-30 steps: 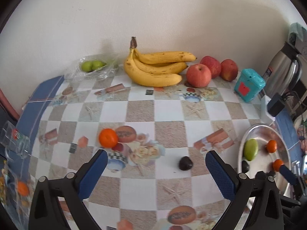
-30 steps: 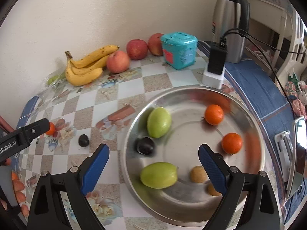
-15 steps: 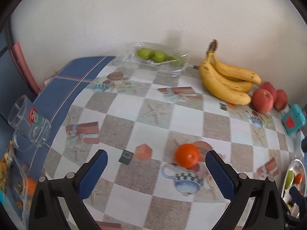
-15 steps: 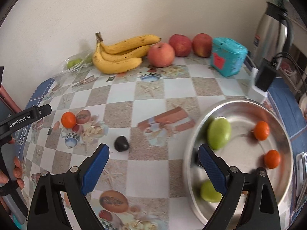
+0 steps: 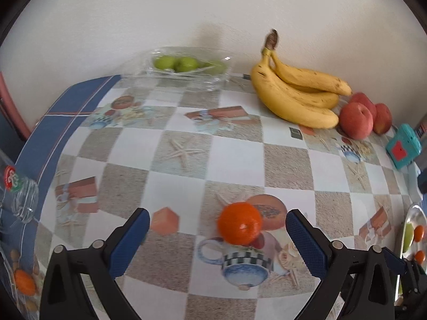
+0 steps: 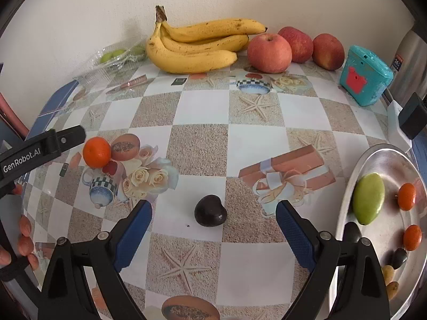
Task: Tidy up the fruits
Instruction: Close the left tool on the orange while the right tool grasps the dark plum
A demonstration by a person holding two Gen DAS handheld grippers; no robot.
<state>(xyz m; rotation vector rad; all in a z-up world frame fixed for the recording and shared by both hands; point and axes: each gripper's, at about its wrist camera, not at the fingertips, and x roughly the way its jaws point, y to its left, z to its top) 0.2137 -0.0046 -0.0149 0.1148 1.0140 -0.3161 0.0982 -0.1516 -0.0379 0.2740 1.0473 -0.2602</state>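
Both grippers have closed in — left gripper (image 5: 217, 236) brackets the tangerine (image 5: 239, 222), right gripper (image 6: 214, 228) the dark fruit (image 6: 210, 210) — jaws apart, ready to grasp.

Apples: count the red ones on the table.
3, in a row along the wall, right of the bananas: the front apple beside the bananas, the middle apple partly behind it, the right apple near the teal box.

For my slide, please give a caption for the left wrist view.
Open left claw lines up on a loose orange on the table.
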